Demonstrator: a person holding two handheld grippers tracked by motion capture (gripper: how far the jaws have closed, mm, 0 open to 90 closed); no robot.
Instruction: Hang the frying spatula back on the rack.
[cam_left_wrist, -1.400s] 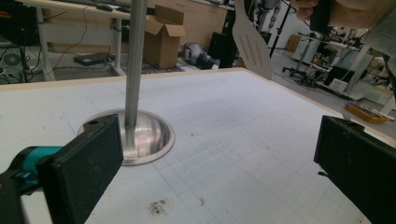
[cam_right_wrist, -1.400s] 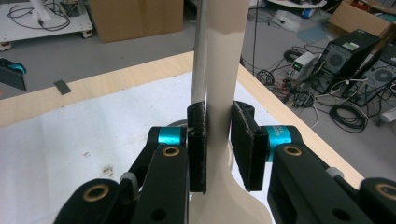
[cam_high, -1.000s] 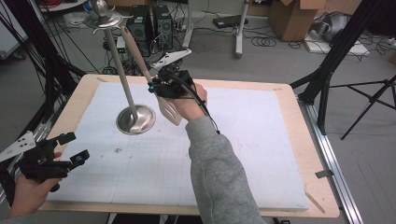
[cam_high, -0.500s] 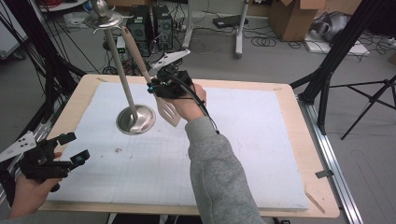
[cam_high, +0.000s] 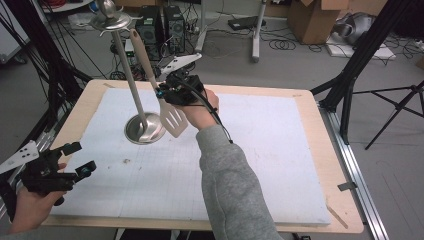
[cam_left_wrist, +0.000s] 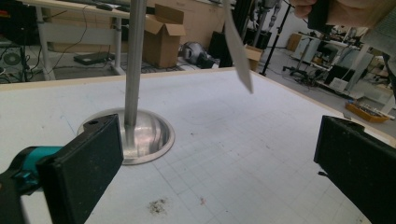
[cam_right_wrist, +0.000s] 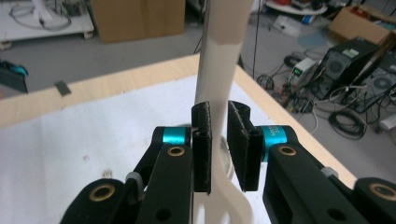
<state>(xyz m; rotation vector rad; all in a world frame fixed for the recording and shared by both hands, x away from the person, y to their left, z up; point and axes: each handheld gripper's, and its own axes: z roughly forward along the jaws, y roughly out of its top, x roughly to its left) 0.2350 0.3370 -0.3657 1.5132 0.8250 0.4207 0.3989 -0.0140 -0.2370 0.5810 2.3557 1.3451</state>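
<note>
Spatula (cam_high: 169, 112) pinched at its neck by the right gripper (cam_high: 162, 93), beside the stand (cam_high: 145, 128).
Light, stiff, smooth plastic, probably; jaws have just tightened, yet one pad seems apart. Left gripper (cam_high: 75, 159) gapes, empty.

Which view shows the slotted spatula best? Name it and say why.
The high view: the whole slotted spatula shows, handle up by the metal stand. The right gripper view shows its neck between the hand-held gripper jaws; the left gripper view shows its blade edge-on.

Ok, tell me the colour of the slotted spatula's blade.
The spatula blade is a pale cream, off-white; it shows best in the high view, beside the steel stand base.
</note>
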